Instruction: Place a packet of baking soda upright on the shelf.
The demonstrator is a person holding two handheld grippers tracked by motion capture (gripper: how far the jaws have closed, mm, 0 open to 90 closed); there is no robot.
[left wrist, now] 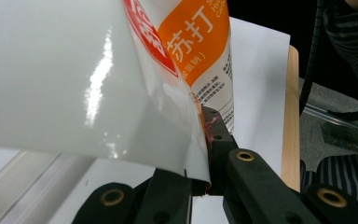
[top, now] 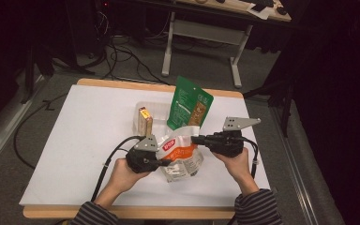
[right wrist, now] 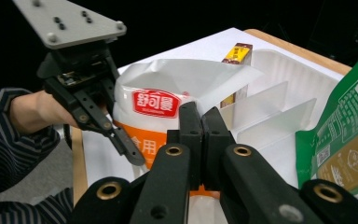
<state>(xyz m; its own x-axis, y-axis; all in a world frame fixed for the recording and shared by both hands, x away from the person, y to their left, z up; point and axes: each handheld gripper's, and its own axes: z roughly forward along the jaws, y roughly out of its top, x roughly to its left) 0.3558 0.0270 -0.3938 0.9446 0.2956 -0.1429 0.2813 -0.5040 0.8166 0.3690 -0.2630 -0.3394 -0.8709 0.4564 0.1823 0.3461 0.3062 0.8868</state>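
Seen from above: white surface (top: 89, 136), two hand-held tools meeting over a white and orange pouch (top: 182, 157) near the front edge. Left tool (top: 165, 162) clenched on the pouch's near-left edge, glossy film pinched between its jaws in the left gripper view. Right tool (top: 196, 139) clenched on the pouch's top right edge, jaws tight together in the right gripper view with the film caught between them. Pouch lifted slightly, sagging between the two grips. Behind it, a clear divided tray (top: 155, 112) holding a small brown box (top: 145, 122) upright in one slot, a green pouch (top: 189, 104) leaning at the tray's right end.

Likely step: carrying the pouch to a free tray slot. To do it well: keep both grips firm, raise evenly, hold the film taut, clear the tray wall, lower upright between dividers, avoid nudging box or green pouch.
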